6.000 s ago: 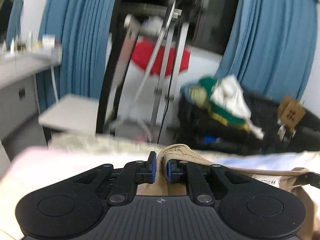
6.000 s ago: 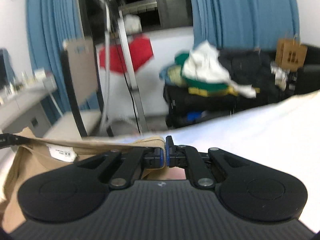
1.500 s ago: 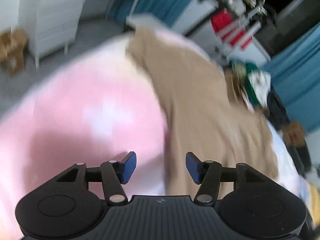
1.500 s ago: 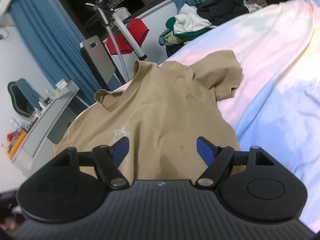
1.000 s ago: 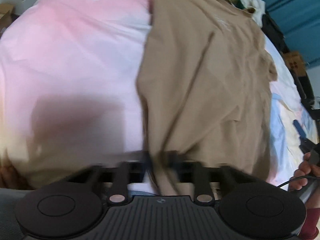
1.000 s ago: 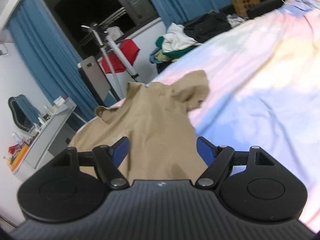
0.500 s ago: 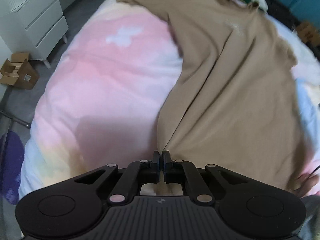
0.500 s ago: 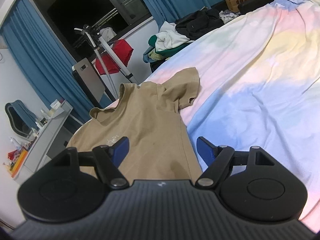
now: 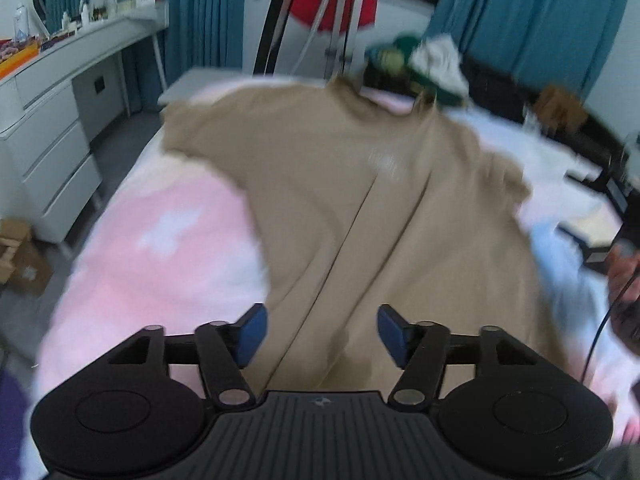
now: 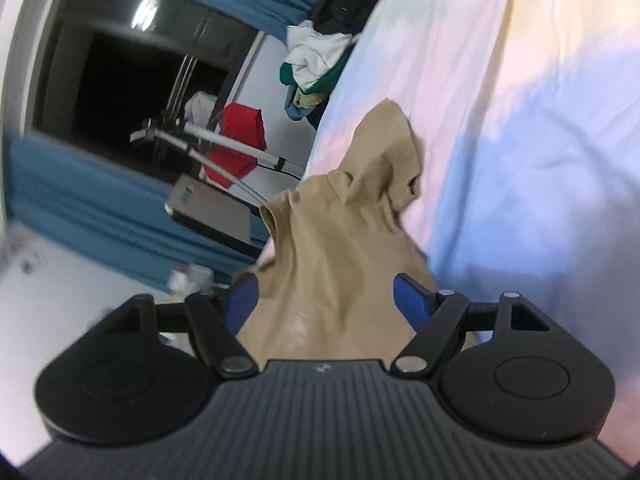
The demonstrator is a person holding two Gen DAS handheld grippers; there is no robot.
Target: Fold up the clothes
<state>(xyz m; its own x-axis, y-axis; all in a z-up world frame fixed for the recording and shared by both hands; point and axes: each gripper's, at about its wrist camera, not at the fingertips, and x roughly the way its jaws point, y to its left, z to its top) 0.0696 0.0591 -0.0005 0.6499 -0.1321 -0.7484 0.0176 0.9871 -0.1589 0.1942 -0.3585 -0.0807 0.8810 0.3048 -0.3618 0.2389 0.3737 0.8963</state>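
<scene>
A tan T-shirt (image 9: 360, 184) lies spread on the pastel bed sheet (image 9: 168, 240), collar away from me, with long creases running down its middle. My left gripper (image 9: 320, 334) is open and empty just above the shirt's near hem. In the right wrist view the same shirt (image 10: 344, 248) shows with one sleeve bunched toward the far side. My right gripper (image 10: 324, 300) is open and empty over the shirt's near part; this view is tilted and blurred.
A grey drawer unit (image 9: 52, 148) and cardboard boxes (image 9: 20, 256) stand left of the bed. A pile of clothes (image 9: 420, 60) and a clothes rack with a red garment (image 10: 240, 136) sit past the bed's far end. The other hand (image 9: 624, 280) shows at right.
My left gripper was shut on the shirt's hem half a second ago and has now opened and let go. The right gripper stays open and has tilted and moved closer to the shirt.
</scene>
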